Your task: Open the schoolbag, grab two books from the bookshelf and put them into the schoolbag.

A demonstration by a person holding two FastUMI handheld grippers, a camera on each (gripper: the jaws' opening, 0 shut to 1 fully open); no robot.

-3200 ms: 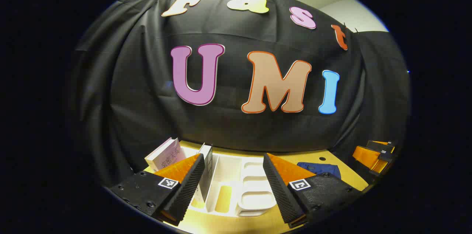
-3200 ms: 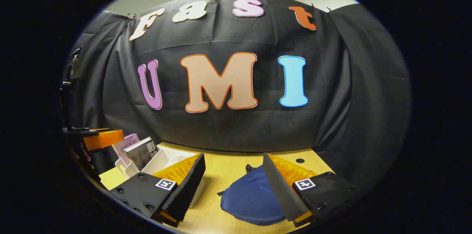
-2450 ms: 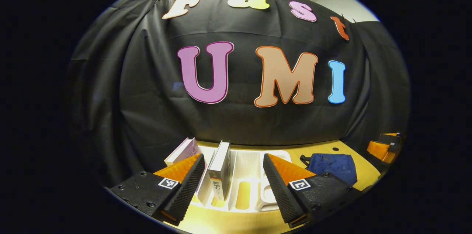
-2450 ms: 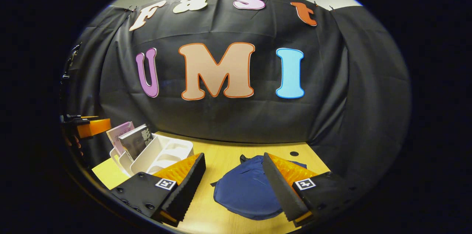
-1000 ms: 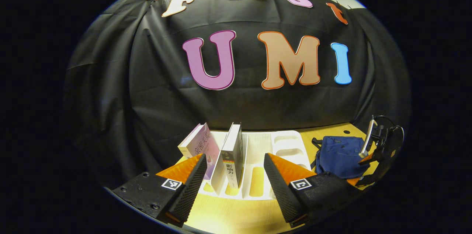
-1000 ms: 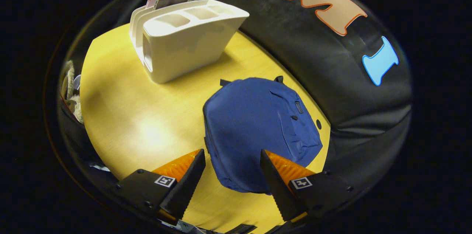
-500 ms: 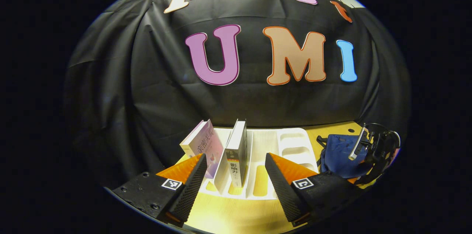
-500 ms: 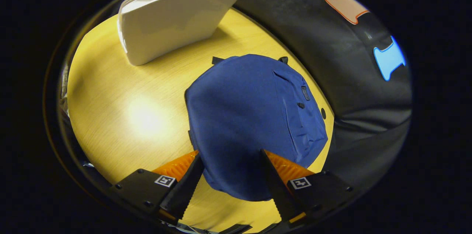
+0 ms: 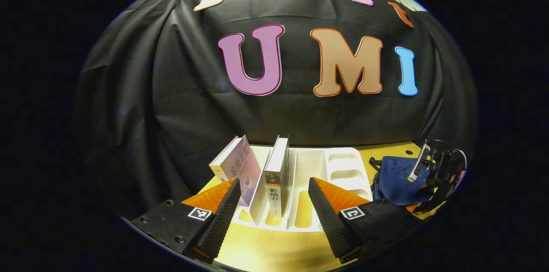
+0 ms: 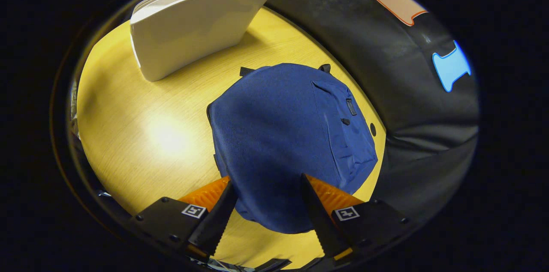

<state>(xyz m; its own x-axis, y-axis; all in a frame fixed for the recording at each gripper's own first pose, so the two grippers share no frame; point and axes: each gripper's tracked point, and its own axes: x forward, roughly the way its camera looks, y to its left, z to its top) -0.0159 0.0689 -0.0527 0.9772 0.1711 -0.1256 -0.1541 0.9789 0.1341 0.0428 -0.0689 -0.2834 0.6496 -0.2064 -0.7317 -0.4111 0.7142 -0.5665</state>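
Note:
A blue schoolbag (image 10: 291,134) lies flat on the yellow table, its zipper closed. My right gripper (image 10: 266,186) hovers over the bag's near edge, open, its fingers straddling the fabric without pressing on it. In the left gripper view, a white bookshelf (image 9: 313,169) holds two upright books: a pale pink book (image 9: 238,167) leaning left and a white book (image 9: 276,173) with a dark spine label. My left gripper (image 9: 272,194) is open just in front of the white book. The schoolbag (image 9: 396,177) also shows at the right, with the right gripper (image 9: 433,169) over it.
The bookshelf (image 10: 193,19) stands at the table's far left in the right gripper view. The table (image 10: 141,134) has bare wood between shelf and bag. A small round hole (image 10: 372,129) sits in the tabletop by the bag. The black cloth wall closes off the back.
The right gripper tipped down from facing the wall and lowered onto the schoolbag's near edge. The left gripper drifted slightly right, centring on the white book.

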